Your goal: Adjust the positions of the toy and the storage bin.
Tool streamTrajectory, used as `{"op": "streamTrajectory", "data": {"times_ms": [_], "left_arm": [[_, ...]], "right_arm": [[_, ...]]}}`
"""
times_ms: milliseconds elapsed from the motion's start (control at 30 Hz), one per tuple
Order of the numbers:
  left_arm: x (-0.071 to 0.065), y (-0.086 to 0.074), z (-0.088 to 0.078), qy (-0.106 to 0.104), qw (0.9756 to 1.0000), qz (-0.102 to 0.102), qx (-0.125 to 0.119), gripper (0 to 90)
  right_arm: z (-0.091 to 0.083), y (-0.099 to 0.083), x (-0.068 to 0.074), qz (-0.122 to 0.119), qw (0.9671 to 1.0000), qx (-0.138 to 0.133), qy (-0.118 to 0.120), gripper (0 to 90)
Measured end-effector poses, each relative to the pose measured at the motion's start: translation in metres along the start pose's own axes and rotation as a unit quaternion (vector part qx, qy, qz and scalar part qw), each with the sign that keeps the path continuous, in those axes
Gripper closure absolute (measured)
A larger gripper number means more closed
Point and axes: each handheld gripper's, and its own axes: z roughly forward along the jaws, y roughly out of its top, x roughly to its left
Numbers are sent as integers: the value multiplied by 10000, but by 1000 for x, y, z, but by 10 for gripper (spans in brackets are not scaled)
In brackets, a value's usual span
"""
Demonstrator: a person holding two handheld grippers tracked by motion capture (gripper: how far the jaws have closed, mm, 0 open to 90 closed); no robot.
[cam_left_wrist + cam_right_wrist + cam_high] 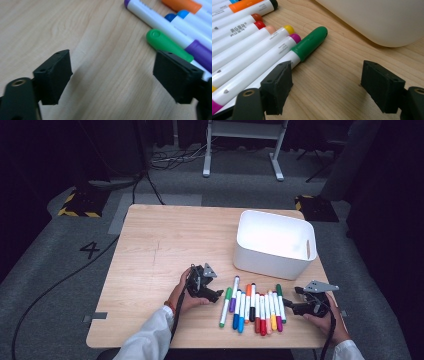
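A row of white-barrelled marker pens with coloured caps [252, 307] lies side by side on the pale wooden table [150, 250], just in front of the white rectangular plastic bin [274, 243] that stands toward the table's far right. The left gripper [212, 292] rests low over the wood just left of the row, held in the person's left hand [184, 295]. Its jaws stand wide apart with bare wood between them; in the left gripper view the bright green-capped pen [167, 43] lies just beside one jaw. The right gripper [297, 301], in the right hand [327, 317], sits just right of the row, jaws likewise wide and gripping nothing. In the right gripper view the dark green-capped pen [310, 42] passes beside one jaw, and the bin's rounded wall rises close behind.
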Motion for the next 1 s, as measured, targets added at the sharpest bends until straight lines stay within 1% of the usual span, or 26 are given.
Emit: {"op": "streamTrajectory", "data": {"times_ms": [33, 100, 133, 167, 200, 233, 300, 333, 367, 400, 433, 467, 500, 567, 600, 633, 667, 700, 733, 767, 800, 833, 867, 900, 967, 1000], "left_arm": [[2, 2, -2, -38, 10000, 26, -44, 167], [8, 8, -10, -164, 9997, 3, -169, 158], [10, 11, -12, -172, 9996, 44, -206, 162], [13, 20, -20, -126, 9992, 156, -331, 174], [13, 20, -20, -126, 9992, 156, -331, 176], [13, 25, -24, -168, 9988, 164, -420, 187], [13, 43, -34, -182, 9970, 310, -683, 187], [13, 43, -34, -182, 9970, 310, -683, 187], [13, 56, -39, -177, 9960, 403, -784, 187], [13, 62, -41, -172, 9956, 441, -810, 187], [13, 68, -43, -177, 9953, 470, -833, 187], [13, 68, -43, -177, 9953, 470, -833, 187], [12, 73, -45, -204, 9947, 489, -878, 187], [13, 81, -49, -286, 9924, 569, -1050, 187], [14, 88, -52, -371, 9903, 620, -1190, 185], [14, 88, -52, -371, 9903, 620, -1190, 184], [14, 91, -53, -425, 9895, 640, -1222, 184], [14, 96, -55, -421, 9880, 756, -1280, 185], [13, 99, -56, -438, 9867, 797, -1345, 185], [12, 104, -59, -515, 9850, 839, -1420, 187], [9, 113, -62, -556, 9823, 949, -1517, 189], [9, 113, -62, -556, 9823, 949, -1517, 190], [4, 123, -65, -563, 9803, 1058, -1572, 192], [4, 123, -65, -563, 9803, 1058, -1572, 192], [-1, 133, -66, -585, 9788, 1178, -1572, 192], [-6, 142, -65, -612, 9780, 1267, -1542, 195]], "right_arm": [[0, 0, 0, 0, 10000, 0, 0, 252], [0, 0, 0, -4, 10000, -4, 1, 252], [0, 0, 0, -6, 10000, -9, 5, 252], [1, 0, 0, -9, 10000, -20, 14, 252], [1, 0, 1, -10, 10000, -24, 13, 252], [1, 0, 1, -13, 10000, -26, 16, 251], [1, 0, 1, -7, 10000, -27, 17, 250], [1, 0, 1, -7, 10000, -27, 17, 250], [1, 0, 1, -6, 10000, -31, 16, 249], [1, 0, 1, -4, 10000, -36, 14, 249], [1, 0, 1, -7, 10000, -40, 10, 249], [1, 0, 1, -7, 10000, -40, 10, 249], [1, 0, 1, -6, 10000, -41, 9, 249], [1, 0, 1, -1, 10000, -39, 11, 247], [1, 0, 1, 4, 10000, -45, 9, 244], [1, 0, 1, 4, 10000, -45, 9, 244], [2, 0, 1, 4, 10000, -46, 11, 243], [2, 0, 1, 5, 10000, -51, 14, 240], [2, 0, 1, 5, 10000, -51, 14, 240], [2, 0, 1, 2, 10000, -50, 15, 239], [2, 0, 1, 1, 10000, -52, 16, 238], [2, 0, 1, 1, 10000, -52, 16, 238], [2, 0, 1, 1, 10000, -53, 18, 239], [2, 0, 1, 1, 10000, -53, 18, 239], [2, 0, 1, 1, 10000, -52, 17, 239], [2, 0, 1, 1, 10000, -51, 17, 239]]}}
